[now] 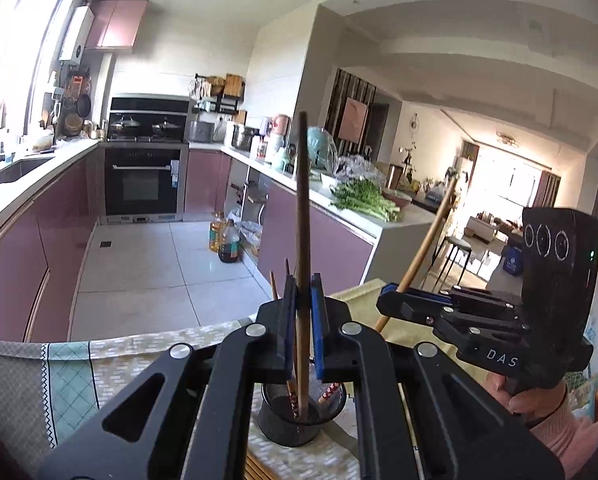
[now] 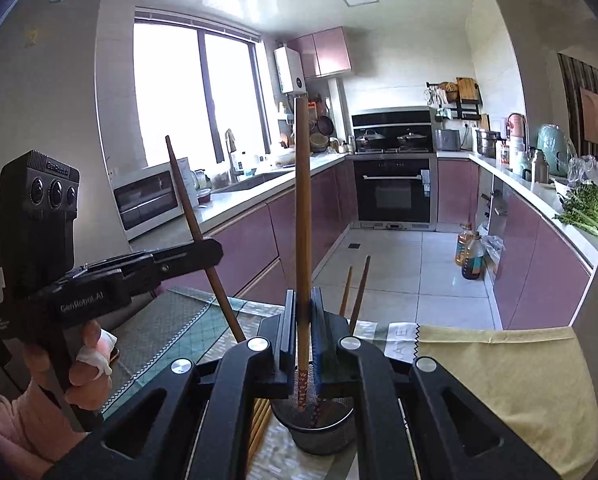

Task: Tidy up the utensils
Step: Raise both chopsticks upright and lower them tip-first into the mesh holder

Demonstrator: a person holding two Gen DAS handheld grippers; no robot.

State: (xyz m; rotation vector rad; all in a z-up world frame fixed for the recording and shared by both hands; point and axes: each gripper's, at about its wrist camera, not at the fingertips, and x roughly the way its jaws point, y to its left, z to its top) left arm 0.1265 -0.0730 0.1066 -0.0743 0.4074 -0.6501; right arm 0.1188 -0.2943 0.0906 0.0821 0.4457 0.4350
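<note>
Left gripper (image 1: 303, 300) clenched on dark chopstick (image 1: 302, 200), upright between fingers. Right gripper (image 2: 303, 312) grasps light chopstick (image 2: 303, 208); mesh holder (image 2: 319, 432) below both

Left gripper (image 1: 303, 312) jaws clamped, tilted slightly downward. Right gripper (image 2: 303, 316) likewise clamped, just beside it. Pink sleeve (image 1: 563, 428) at wrist.

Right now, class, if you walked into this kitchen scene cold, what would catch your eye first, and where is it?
Two black grippers side by side, each with jaws shut on one upright chopstick: the left gripper holds a dark chopstick, the right gripper a lighter one. Below them a black mesh holder with more chopsticks stands on the tablecloth. Behind, green vegetables lie on the right-hand counter.
</note>
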